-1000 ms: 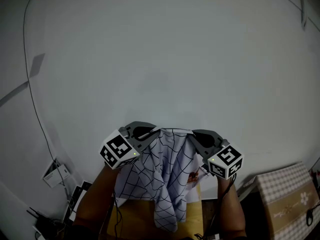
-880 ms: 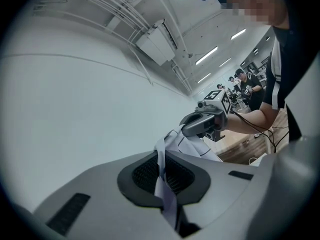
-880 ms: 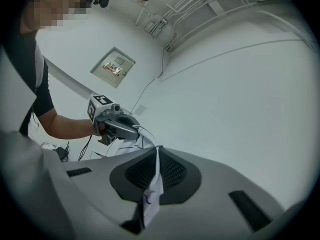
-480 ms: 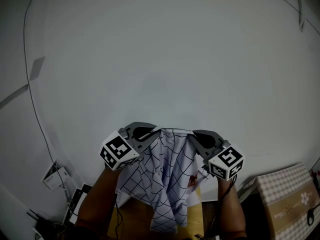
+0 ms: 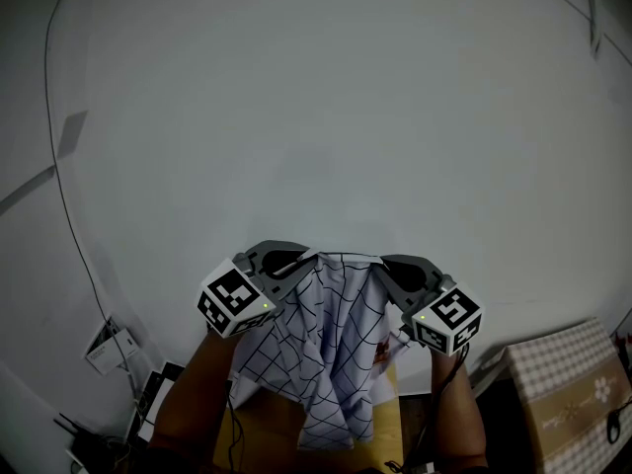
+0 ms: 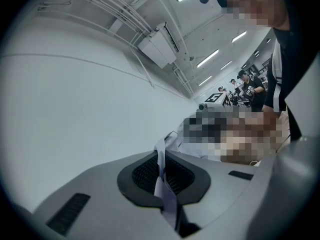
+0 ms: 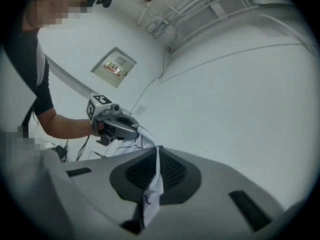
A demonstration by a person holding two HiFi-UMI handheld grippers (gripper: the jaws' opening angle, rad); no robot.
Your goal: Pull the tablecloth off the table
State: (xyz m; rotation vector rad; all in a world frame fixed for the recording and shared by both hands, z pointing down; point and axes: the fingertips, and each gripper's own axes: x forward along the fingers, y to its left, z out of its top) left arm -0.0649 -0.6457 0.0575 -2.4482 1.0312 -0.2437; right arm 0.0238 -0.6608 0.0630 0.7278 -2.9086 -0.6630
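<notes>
- Left gripper (image 5: 300, 259): clenched on the top edge of the tablecloth (image 5: 326, 354). In the left gripper view, a thin fold of cloth (image 6: 160, 165) stands pinched between the 2 dark pads (image 6: 142, 175), with no gap beside it.
- Left hand pose: you hold the gripper level, jaws pointing away from you and angled inward. Its marker cube (image 5: 235, 299) sits nearest you. Your left forearm (image 5: 188, 403) comes up from the bottom edge of the head view.
- Right gripper (image 5: 385, 265): also clamped on the tablecloth's top edge. In the right gripper view, a narrow strip of cloth (image 7: 152, 194) is caught between the closed pads (image 7: 175, 173) and trails toward the camera.
- Right hand pose: level, jaws angled inward to mirror the left, marker cube (image 5: 446, 319) nearest you. Your right forearm (image 5: 456, 413) rises below it.
- Spacing: the 2 grippers sit side by side, near each other, at about the same height. The right gripper view shows the left gripper (image 7: 136, 132) off to its left with cloth at its tip.
- Tablecloth: white with dark grid lines, gathered in folds. It hangs between the 2 grippers and drapes down toward you, its lower end over a brown surface (image 5: 259, 433).
- Surroundings: a pale expanse (image 5: 326, 117) fills the head view beyond the grippers. A checked box (image 5: 563, 383) sits at lower right.
</notes>
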